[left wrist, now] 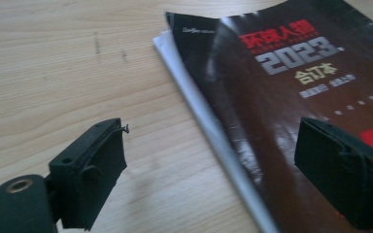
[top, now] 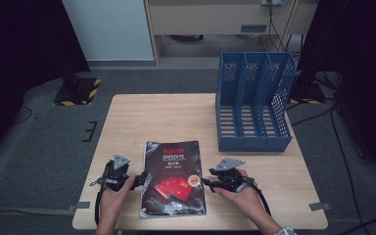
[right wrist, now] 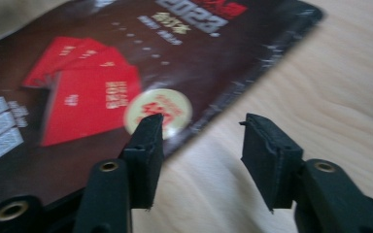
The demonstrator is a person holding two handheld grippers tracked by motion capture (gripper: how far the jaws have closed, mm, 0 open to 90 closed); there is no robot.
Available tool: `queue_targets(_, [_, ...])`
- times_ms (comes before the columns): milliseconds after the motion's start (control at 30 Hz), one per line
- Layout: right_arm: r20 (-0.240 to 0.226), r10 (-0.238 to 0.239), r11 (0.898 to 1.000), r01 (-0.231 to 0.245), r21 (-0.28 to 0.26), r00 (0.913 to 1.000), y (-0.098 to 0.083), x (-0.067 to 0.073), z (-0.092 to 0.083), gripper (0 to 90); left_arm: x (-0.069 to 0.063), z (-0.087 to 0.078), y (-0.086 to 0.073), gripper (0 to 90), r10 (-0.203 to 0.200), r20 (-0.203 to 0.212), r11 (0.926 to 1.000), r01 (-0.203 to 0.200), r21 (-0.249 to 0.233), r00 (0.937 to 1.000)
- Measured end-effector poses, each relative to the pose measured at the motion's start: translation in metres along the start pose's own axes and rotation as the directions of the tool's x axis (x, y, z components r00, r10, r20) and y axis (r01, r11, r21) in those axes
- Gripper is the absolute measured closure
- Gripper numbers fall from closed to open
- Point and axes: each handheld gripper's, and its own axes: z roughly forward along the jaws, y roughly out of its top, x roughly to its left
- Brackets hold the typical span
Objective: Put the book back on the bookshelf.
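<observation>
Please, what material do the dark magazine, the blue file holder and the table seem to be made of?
Magazine: probably paper with a glossy coated cover; light glares on it and white page edges show at its side.
File holder: likely moulded plastic, matt blue, with perforated walls and slotted floor.
Table: wood or wood-look laminate; pale grain lines, smooth surface.

Dim high view with dark corners; right gripper view motion-blurred, glare streaks the glossy magazine (left wrist: 291, 111).

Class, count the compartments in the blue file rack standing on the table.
3. The blue file rack at the table's far right has a left, a middle and a right compartment, side by side.
</observation>
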Motion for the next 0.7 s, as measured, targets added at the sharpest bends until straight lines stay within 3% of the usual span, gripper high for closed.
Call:
queue_targets(167, [-0.034, -0.03, 1.0, 0.03, 0.004, 0.999, 0.0, 0.012, 0.006, 56.9, -0.005, 0.005, 0.0, 19.4, 0.009, 0.017, 0.9997, -0.01, 0.024, 0.9998])
queue_targets(367, [-0.057, -0.044, 0.999, 0.045, 0.023, 0.9974, -0.001, 0.022, 0.014, 46.0, -0.007, 0.012, -0.001, 30.4, -0.006, 0.033, 0.9986, 0.004, 0.052, 0.9994])
queue_targets(500, [-0.059, -0.033, 0.999, 0.036, 0.041, 0.9977, -0.003, 0.024, 0.018, 37.7, -0.01, 0.019, -0.001, 32.0, 0.001, 0.038, 0.997, -0.004, 0.077, 0.9993])
queue_targets(700, [-0.059, -0.027, 0.998, 0.03, 0.047, 0.9979, -0.004, 0.025, 0.022, 33.4, -0.013, 0.027, -0.001, 31.7, 0.005, 0.036, 0.9955, -0.009, 0.094, 0.9993])
